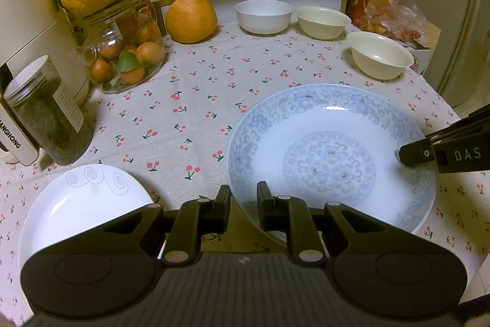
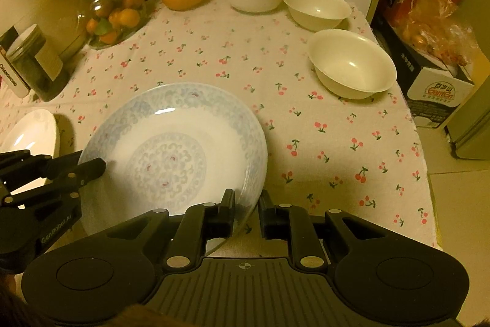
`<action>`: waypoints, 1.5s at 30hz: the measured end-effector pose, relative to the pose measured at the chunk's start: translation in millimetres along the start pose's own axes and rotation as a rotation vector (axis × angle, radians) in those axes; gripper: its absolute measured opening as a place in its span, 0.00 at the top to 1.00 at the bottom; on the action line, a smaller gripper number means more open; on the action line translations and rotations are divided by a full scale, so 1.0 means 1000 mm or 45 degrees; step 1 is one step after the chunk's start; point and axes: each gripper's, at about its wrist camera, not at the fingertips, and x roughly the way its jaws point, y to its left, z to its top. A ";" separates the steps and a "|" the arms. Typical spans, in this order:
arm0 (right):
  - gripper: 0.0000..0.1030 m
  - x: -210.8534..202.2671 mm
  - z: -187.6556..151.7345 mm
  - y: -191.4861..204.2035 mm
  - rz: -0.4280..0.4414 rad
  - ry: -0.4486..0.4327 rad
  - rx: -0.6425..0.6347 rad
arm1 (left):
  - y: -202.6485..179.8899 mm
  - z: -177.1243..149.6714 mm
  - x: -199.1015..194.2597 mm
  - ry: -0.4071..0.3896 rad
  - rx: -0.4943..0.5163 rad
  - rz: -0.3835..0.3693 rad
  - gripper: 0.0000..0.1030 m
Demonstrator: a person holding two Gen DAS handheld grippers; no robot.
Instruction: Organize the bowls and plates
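Blue-patterned plate (image 1: pixel 330 155) rim between both claws' (image 1: pixel 243 198) (image 2: pixel 246 204) pinching jaws.

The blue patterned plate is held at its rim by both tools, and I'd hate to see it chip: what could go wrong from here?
1. The left tool and right tool pinch only the thin rim of the blue patterned plate; uneven lifting could let it slip.
2. The small white plate lies close beside it and could get knocked.
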 end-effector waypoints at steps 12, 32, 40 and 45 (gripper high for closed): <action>0.84 0.001 0.004 -0.012 0.061 0.052 0.082 | -0.001 0.000 0.000 0.002 0.003 -0.004 0.84; 0.53 -0.004 0.007 -0.031 0.128 0.038 0.207 | 0.016 0.008 -0.002 0.083 -0.083 -0.132 0.53; 0.22 -0.015 0.012 -0.030 0.173 -0.027 0.229 | 0.030 0.018 -0.013 0.119 -0.140 -0.191 0.10; 0.19 -0.019 0.014 -0.023 0.200 -0.042 0.237 | 0.041 0.023 -0.020 0.136 -0.174 -0.175 0.02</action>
